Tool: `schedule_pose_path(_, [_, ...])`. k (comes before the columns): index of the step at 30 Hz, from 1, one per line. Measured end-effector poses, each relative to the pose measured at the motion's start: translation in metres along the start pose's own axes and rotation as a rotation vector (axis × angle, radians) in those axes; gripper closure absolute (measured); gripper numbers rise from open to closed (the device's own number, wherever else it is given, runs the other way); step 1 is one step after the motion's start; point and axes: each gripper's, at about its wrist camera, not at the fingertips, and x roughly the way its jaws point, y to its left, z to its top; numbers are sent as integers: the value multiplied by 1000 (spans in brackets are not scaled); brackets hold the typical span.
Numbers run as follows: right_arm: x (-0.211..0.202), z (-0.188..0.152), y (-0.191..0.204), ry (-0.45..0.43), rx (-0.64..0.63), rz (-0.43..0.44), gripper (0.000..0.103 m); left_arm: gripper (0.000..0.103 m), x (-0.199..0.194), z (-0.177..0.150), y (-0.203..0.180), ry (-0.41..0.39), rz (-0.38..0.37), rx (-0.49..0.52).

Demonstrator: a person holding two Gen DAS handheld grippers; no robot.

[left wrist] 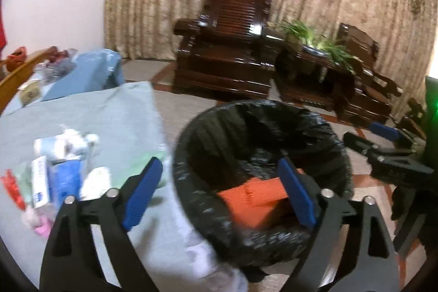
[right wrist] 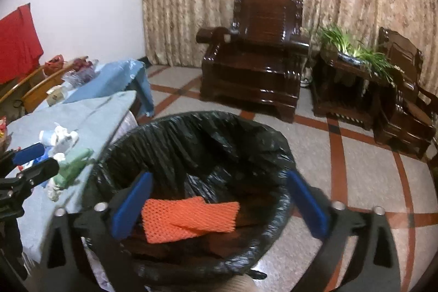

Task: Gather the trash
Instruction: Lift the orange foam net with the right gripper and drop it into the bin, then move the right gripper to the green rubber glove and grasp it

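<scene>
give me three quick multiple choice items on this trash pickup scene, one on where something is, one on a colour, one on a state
1. Where does the orange foam net lie?
A. on the table
B. inside the black-lined bin
C. on the armchair

2. What colour are the pads on the gripper fingers?
A. blue
B. yellow
C. white

3. How do the right gripper jaws stand?
A. shut on the net
B. shut on a bottle
C. open, holding nothing

Answers:
1. B: the net rests on the contents within the bin, below its rim.
2. A: both wrist views show blue pads on black fingers.
3. C: the jaws are spread wide with only the bin's inside visible between them; the left gripper stands open too, beside the table where more litter waits.
</scene>
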Motion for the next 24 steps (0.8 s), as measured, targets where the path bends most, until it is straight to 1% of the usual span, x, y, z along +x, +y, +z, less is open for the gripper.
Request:
schedule_pose_path(3, [-1,3,14,-4,18,61,6,12,-20,-8,24,-13,60,-22])
schedule_pose_path(4, [-1,3,22,-3,19,79,6,12,-27,-12,32,-16,90,-35])
schedule_pose_path(10, [2,3,70,-7,-36,140,6,11,-63,-29,79,-27,224,-97])
schedule_pose_path(14, [4,0,107,-20,-77,149,6,11,-85,-42,111,-31,316,-132])
schedule_pose_path(17, [7,-4,134,-18,-103,197,6,11,-95,-51,131,-27,360,-158])
schedule_pose_path(19, [12,-6,151,2,-115,232,6,11,-100,-58,145,-25,394,-176])
schedule_pose_path(24, [23,-13,188,23,-167,282,6,11,-106,-71,169,-13,448,-207])
